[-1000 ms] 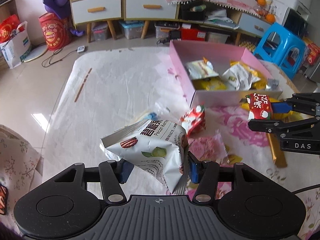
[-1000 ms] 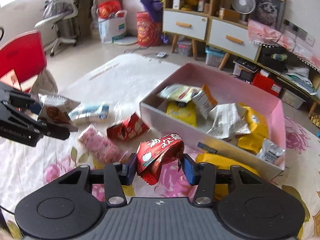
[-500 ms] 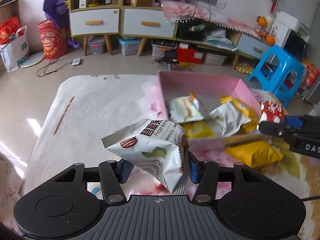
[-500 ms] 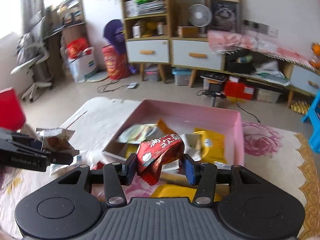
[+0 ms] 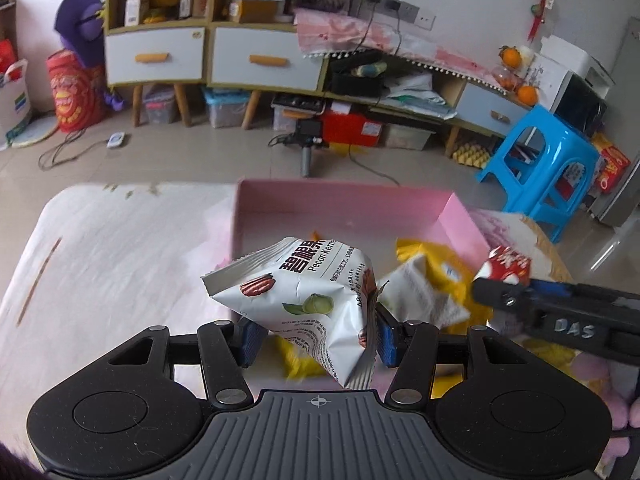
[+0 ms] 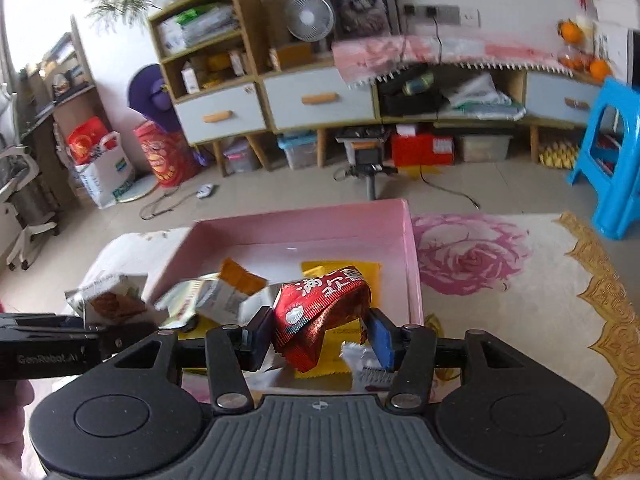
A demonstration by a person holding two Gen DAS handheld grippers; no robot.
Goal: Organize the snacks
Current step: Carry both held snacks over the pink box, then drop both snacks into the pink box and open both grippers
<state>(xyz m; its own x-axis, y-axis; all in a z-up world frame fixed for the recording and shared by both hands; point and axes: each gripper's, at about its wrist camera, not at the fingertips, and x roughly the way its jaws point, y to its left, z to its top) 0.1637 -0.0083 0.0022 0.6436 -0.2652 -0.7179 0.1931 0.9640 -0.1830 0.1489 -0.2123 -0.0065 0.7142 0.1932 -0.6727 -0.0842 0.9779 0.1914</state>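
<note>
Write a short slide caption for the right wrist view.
Right gripper holds a red snack packet over the pink box of snacks.

The back part of the pink box [image 6: 412, 248] floor is bare, so there is room to reach in there. The front part is full of snack bags [image 5: 424, 296]. Its walls stand up at the back and both sides. Left of the box, the white cloth [image 5: 120, 248] lies bare, with a thin stick [image 5: 40, 280] near its far left edge.

home living room | drawer cabinet [image 5: 208, 56] | desk fan [image 6: 310, 16] | blue stool [image 5: 540, 160] | floral rug [image 6: 520, 280]
</note>
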